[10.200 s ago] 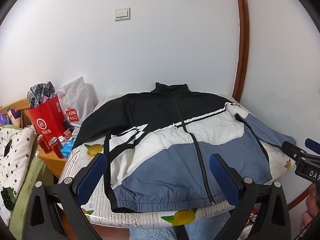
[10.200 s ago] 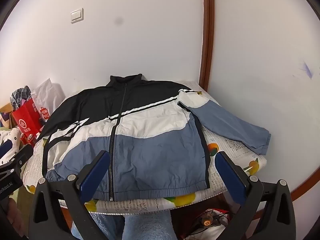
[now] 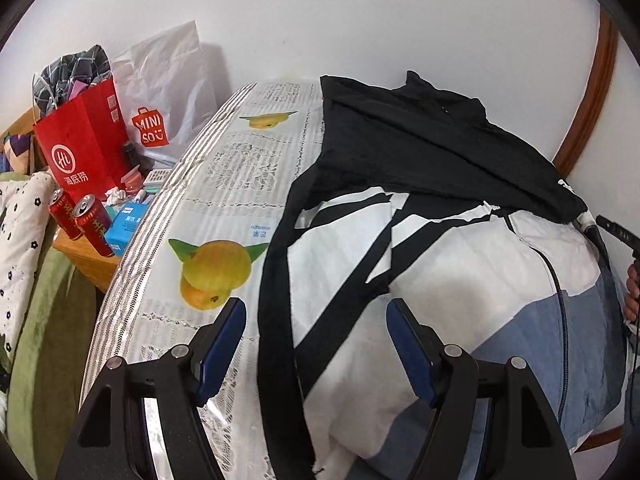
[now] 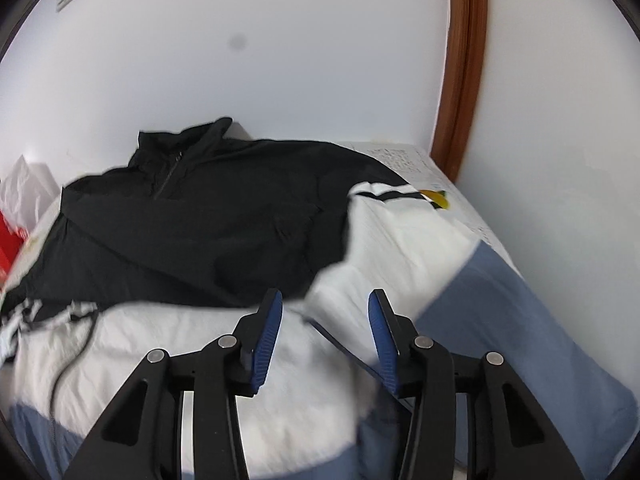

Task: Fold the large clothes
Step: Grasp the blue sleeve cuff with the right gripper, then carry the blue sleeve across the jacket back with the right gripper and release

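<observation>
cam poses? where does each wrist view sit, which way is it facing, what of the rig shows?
Left wrist: behind the left tool, low over the table's left part, facing the wall; its open fingers straddle the jacket edge; the other tool and hand show at far right.
Right wrist: behind the right tool, over the jacket's right half, facing the corner; open fingers show.
Shared: jacket, table, wall.

The black, white and blue zip jacket (image 3: 440, 240) lies front-up on the table, left sleeve folded across.
</observation>
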Demonstrator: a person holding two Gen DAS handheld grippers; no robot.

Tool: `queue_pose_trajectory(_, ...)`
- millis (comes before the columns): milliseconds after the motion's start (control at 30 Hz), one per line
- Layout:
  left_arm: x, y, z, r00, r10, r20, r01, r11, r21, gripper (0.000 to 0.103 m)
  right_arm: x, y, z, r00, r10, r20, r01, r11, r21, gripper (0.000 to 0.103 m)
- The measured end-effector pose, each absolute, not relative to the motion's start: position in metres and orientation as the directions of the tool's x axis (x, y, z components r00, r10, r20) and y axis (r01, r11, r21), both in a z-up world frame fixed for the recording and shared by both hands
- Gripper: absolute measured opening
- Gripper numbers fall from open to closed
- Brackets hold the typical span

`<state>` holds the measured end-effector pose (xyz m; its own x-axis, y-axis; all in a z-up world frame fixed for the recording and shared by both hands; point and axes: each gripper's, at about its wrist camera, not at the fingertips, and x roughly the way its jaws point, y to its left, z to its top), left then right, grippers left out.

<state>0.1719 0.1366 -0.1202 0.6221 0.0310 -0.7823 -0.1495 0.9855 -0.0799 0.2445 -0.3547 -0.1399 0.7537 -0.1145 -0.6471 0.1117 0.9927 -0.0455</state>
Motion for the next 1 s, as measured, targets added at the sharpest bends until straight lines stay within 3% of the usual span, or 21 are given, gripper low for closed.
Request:
queue_pose_trajectory(167, 0.171, 0.125, -0.113, 0.632, 0.026, -0.774, -0.125, 0.990, -0.069, 0.071, 0.224, -0.349, -0.143, 0.734, -0.216, -0.643, 0.143, 0.976, -0.164, 0.056)
queue_pose_trajectory(367, 0.177, 0.109, -0.111, 0.628, 0.033, -0.777, -0.107, 0.993, -0.044, 0.071, 0.253, -0.339, -0.155, 0.719, -0.207, -0.664, 0.121, 0.977, -0.174, 0.058)
queue_pose_trajectory(533, 0.184, 0.104, -0.120, 0.613, 0.052, -0.788, -0.110, 0.994, -0.021, 0.071, 0.295, -0.317, -0.174, 0.681, -0.323, -0.657, 0.115, 0.933, -0.340, 0.059)
queue_pose_trajectory(567, 0.187, 0.103, -0.123, 0.606, 0.061, -0.793, -0.115, 0.993, -0.012, 0.071, 0.301, -0.319, -0.177, 0.669, -0.347, -0.657, 0.135, 0.926, -0.353, 0.055)
queue_pose_trajectory(600, 0.189, 0.103, -0.127, 0.599, 0.068, -0.798, -0.120, 0.993, -0.006, 0.071, 0.306, -0.322, -0.179, 0.665, -0.362, -0.653, 0.155, 0.923, -0.353, 0.039)
queue_pose_trajectory(633, 0.191, 0.103, -0.130, 0.596, 0.076, -0.799, -0.124, 0.992, 0.002, 0.071, 0.309, -0.326, -0.180, 0.665, -0.374, -0.647, 0.177, 0.920, -0.349, 0.015)
queue_pose_trajectory(667, 0.193, 0.103, -0.135, 0.586, 0.083, -0.806, -0.130, 0.991, 0.007, 0.071, 0.311, -0.331, -0.179, 0.659, -0.383, -0.647, 0.199, 0.919, -0.341, 0.013)
queue_pose_trajectory(900, 0.195, 0.100, -0.146, 0.567, 0.080, -0.820, -0.119, 0.993, 0.015, 0.071, 0.283, -0.405, -0.147, 0.758, -0.145, -0.636, 0.283, 0.952, 0.119, 0.015)
queue_pose_trajectory(1000, 0.195, 0.099, -0.143, 0.575, 0.071, -0.815, -0.115, 0.993, 0.005, 0.071, 0.274, -0.406, -0.145, 0.745, -0.138, -0.652, 0.278, 0.954, 0.116, 0.024)
